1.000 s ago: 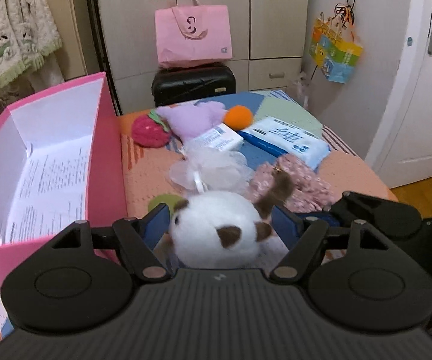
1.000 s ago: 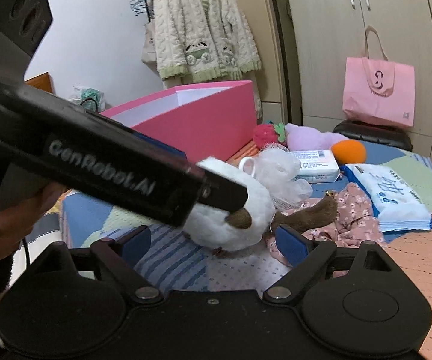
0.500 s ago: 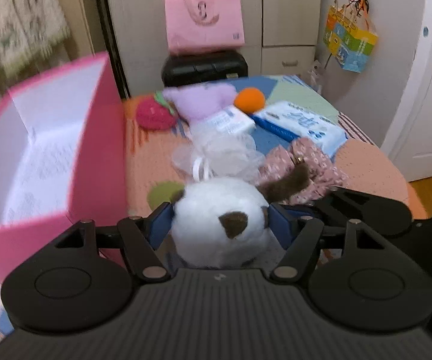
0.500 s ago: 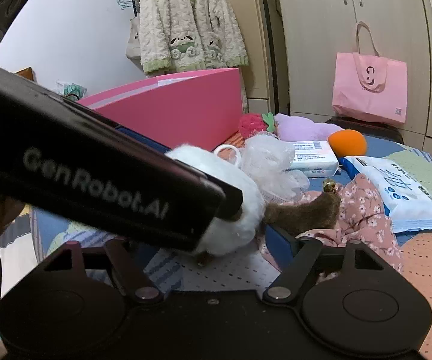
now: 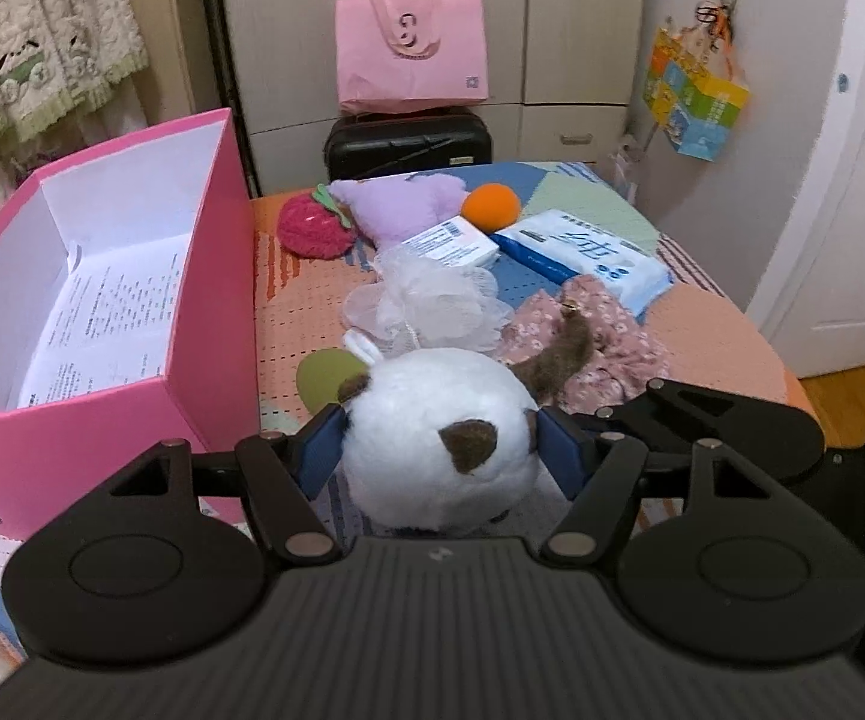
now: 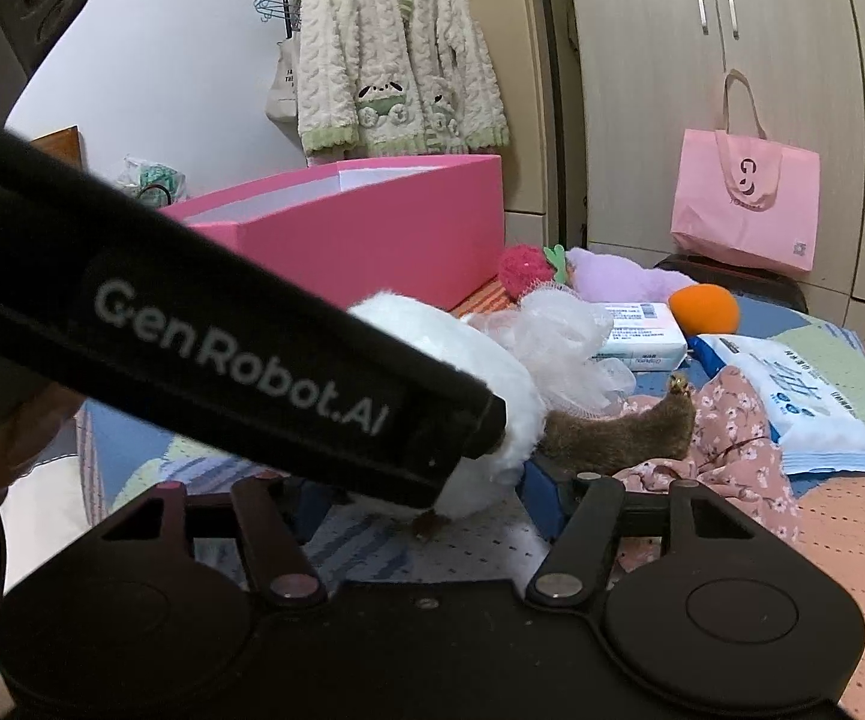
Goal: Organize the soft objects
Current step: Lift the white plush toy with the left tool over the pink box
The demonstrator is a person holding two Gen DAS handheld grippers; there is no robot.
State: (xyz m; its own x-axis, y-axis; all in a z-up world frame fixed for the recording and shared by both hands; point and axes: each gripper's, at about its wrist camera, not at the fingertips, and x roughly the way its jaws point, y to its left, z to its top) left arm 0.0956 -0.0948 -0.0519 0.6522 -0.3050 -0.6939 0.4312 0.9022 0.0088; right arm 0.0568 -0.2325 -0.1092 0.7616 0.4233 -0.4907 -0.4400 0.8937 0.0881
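My left gripper (image 5: 438,450) is shut on a white plush cat (image 5: 438,420) with brown ears and a brown tail (image 5: 558,354), holding it just above the bed. In the right wrist view the left gripper's black body (image 6: 222,360) crosses the frame and the plush (image 6: 492,372) pokes out behind it. My right gripper (image 6: 426,498) is open, its fingers low on either side of the plush, not pressing it. An open pink box (image 5: 132,300) with white paper inside stands on the left.
On the patchwork bed lie a white mesh sponge (image 5: 432,306), floral cloth (image 5: 606,324), wipes packs (image 5: 588,252), purple plush (image 5: 408,204), red strawberry plush (image 5: 312,228) and orange ball (image 5: 491,207). A black suitcase (image 5: 408,144) with a pink bag stands behind.
My left gripper has closed on the white plush and lifted it slightly, tilting toward the pink box. My right gripper has moved in closer under the plush.
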